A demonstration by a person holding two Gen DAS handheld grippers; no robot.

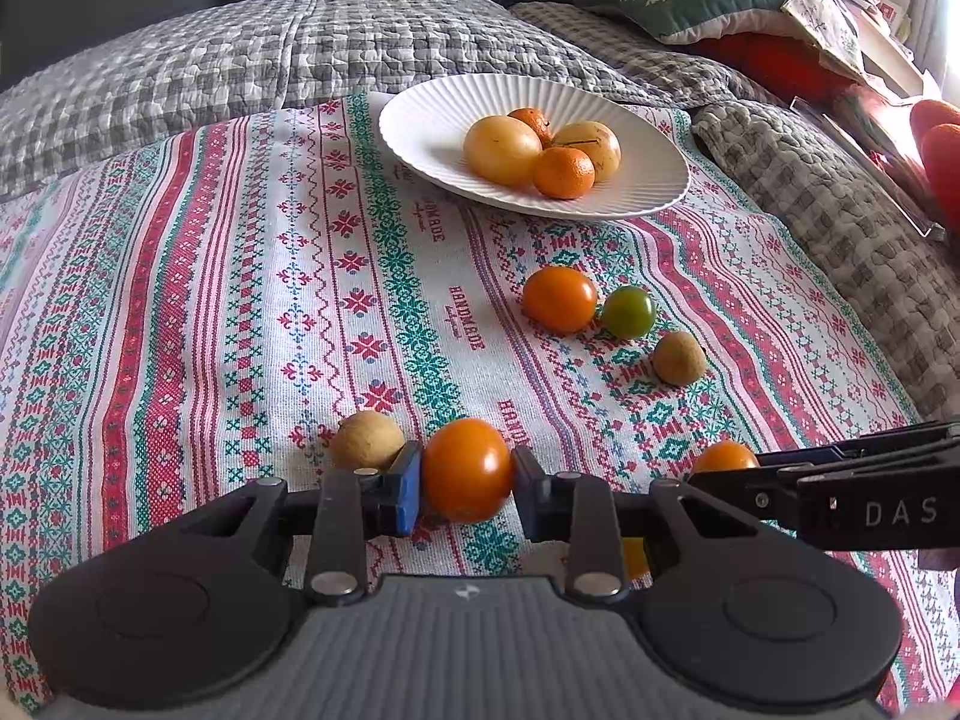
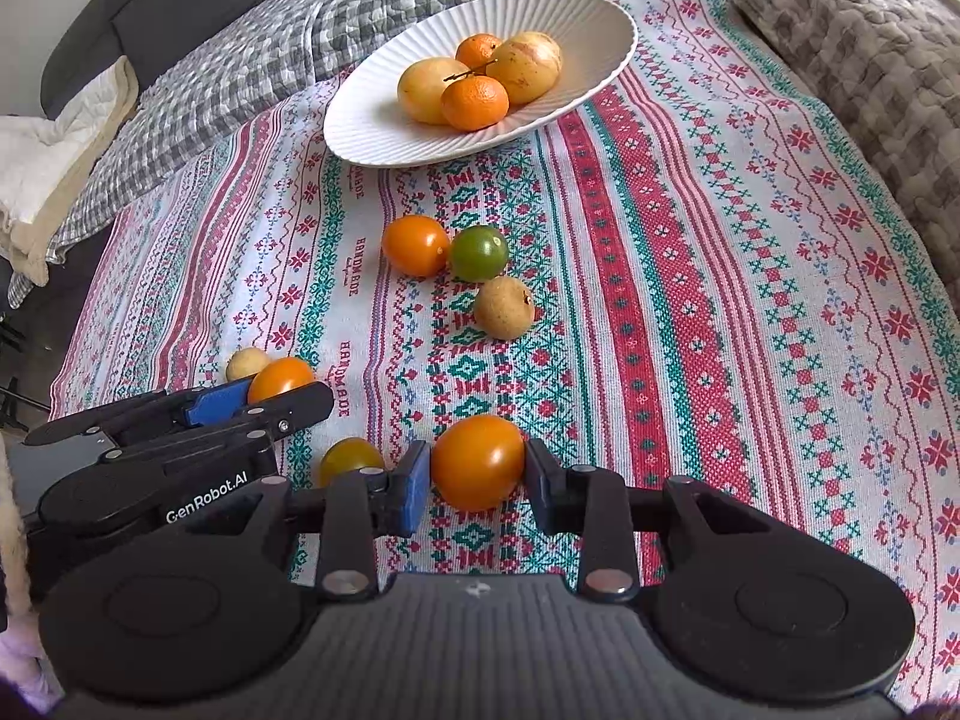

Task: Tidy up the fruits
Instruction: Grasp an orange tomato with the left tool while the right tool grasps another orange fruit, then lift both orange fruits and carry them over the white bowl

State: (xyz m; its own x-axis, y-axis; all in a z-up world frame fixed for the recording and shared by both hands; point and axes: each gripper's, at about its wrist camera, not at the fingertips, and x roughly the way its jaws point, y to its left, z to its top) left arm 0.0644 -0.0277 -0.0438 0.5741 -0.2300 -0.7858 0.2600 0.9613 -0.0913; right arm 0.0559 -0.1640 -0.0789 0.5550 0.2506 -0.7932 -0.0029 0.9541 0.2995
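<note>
Two orange tomatoes are caught at their widest girth, one in each hand-held gripper, both well short of the white plate (image 1: 420, 138) that marks the goal. Nearest, the left hand-held gripper (image 1: 467, 483) is seen nearly closed, blue pads pressed against either flank of an orange tomato (image 1: 467, 471) resting on the patterned cloth (image 1: 240, 300); a tan round fruit (image 1: 367, 439) lies just beside its left finger. The right hand-held gripper (image 2: 478, 474) is likewise narrowed onto a second orange tomato (image 2: 477, 461), a smaller yellow-green one (image 2: 349, 459) close to its left.

Smooth, glossy skins are shown, so the fruit is judged slippery, light and easily bruised; a gentle hold across the middle is advised.

Between grippers and plate, an orange tomato (image 2: 415, 244), a green one (image 2: 479, 252) and a tan fruit (image 2: 504, 307) are clustered. On the plate, two yellow fruits and two mandarins are already gathered.
</note>
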